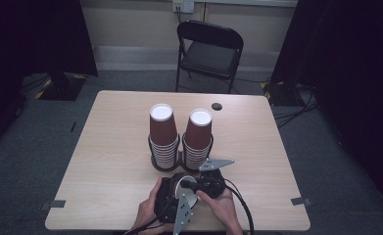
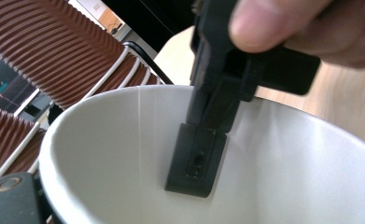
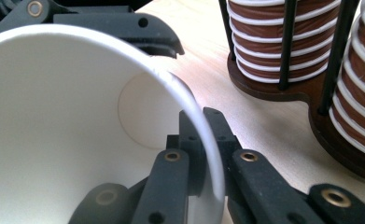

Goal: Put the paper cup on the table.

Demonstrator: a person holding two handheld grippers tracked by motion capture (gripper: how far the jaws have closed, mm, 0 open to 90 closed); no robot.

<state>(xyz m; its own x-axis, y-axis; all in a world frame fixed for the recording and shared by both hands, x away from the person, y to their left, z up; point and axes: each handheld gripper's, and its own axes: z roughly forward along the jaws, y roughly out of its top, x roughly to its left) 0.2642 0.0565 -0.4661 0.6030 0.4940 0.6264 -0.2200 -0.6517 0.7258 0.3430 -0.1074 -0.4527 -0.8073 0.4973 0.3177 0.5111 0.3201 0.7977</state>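
We see a paper cup lying on its side near the front edge of the wooden table, held between two grippers. The right gripper has its jaws pinched tight on the thin white rim of the cup, one jaw inside the cup and one jaw outside. In the left gripper view we look right into the white inside of the cup, and that same black jaw sits flat against the inner wall, with a person's fingers on the gripper above it. The left gripper has its jaws spread wide around the outside of the cup, with one black jaw along the cup's far side in the right gripper view. We cannot tell how hard it squeezes. Just behind the cup stand two tall stacks of brown ribbed paper cups in a dark cup holder with thin black bars. A black folding chair waits beyond the table.
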